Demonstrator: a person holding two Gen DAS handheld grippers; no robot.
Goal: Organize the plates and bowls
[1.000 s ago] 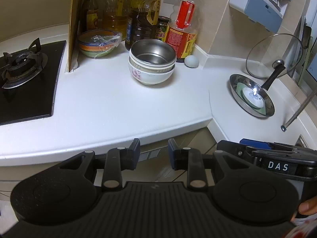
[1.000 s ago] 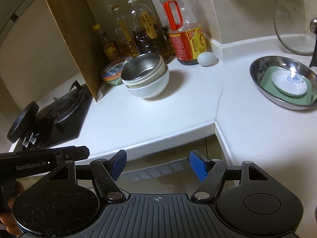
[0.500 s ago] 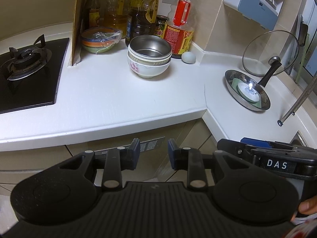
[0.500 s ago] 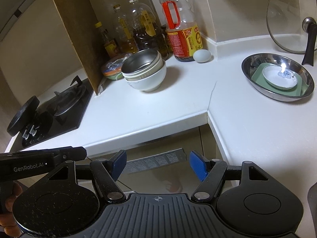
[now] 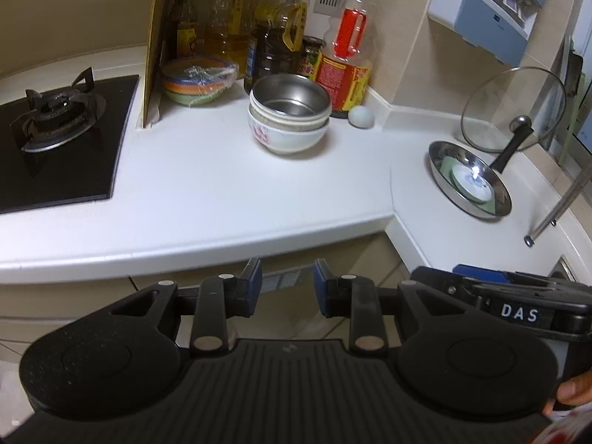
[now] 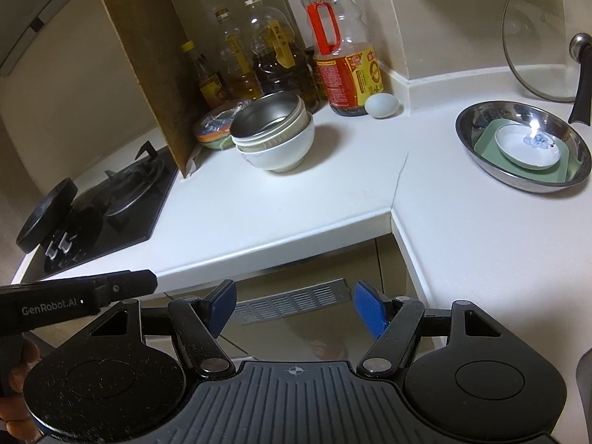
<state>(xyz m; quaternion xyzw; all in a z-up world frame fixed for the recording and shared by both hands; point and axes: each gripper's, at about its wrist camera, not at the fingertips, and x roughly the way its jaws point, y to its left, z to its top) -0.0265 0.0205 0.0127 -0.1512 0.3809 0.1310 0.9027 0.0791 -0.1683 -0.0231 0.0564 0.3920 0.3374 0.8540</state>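
Both grippers have drawn back off the counter – left gripper (image 5: 288,283) narrowly apart, right gripper (image 6: 295,309) wide, both empty – leaving the bowl stack (image 5: 289,113) at twelve o'clock and plates (image 6: 527,147) nested at two, seemingly finished.

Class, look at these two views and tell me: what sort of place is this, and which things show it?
Most likely a home kitchen: a gas hob set in a white counter, cooking-oil bottles against the tiled wall, and stacked bowls.
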